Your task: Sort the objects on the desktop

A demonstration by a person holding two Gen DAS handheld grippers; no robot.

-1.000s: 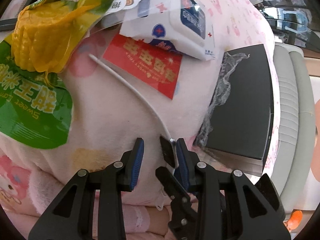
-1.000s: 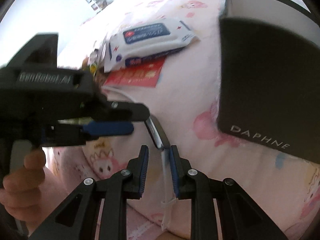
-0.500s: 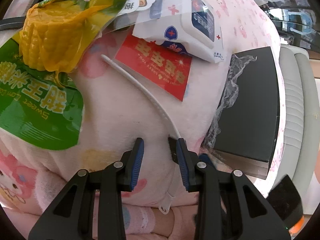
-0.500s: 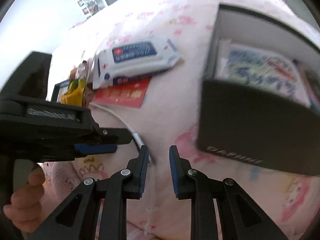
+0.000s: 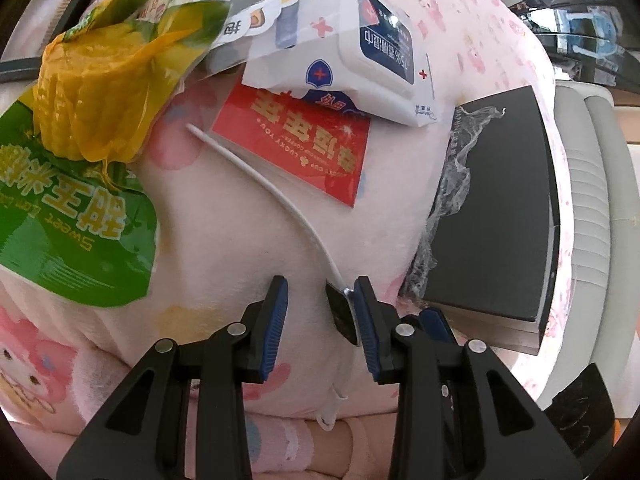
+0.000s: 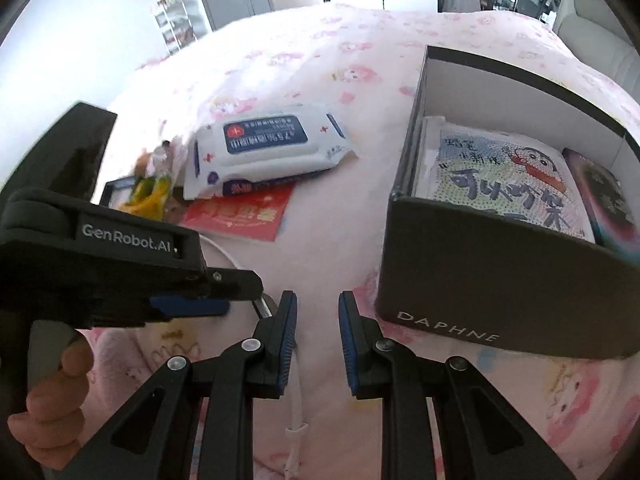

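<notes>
Nearest, the left gripper (image 5: 320, 312) has its jaws open, the right one touching the metal plug of the white cable (image 5: 256, 172) but gripping nothing. The cable looks light, limp and thin; the stiff plug seems the best hold. It runs far-left over the pink surface (image 5: 224, 240) toward the red card (image 5: 296, 148). The right gripper (image 6: 318, 328) is open and empty, left of the box (image 6: 496, 276)

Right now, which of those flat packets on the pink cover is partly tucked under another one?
The red packet with gold lettering: the white wipes pack lies across its far edge. The green corn bag lies apart, to one side.
</notes>
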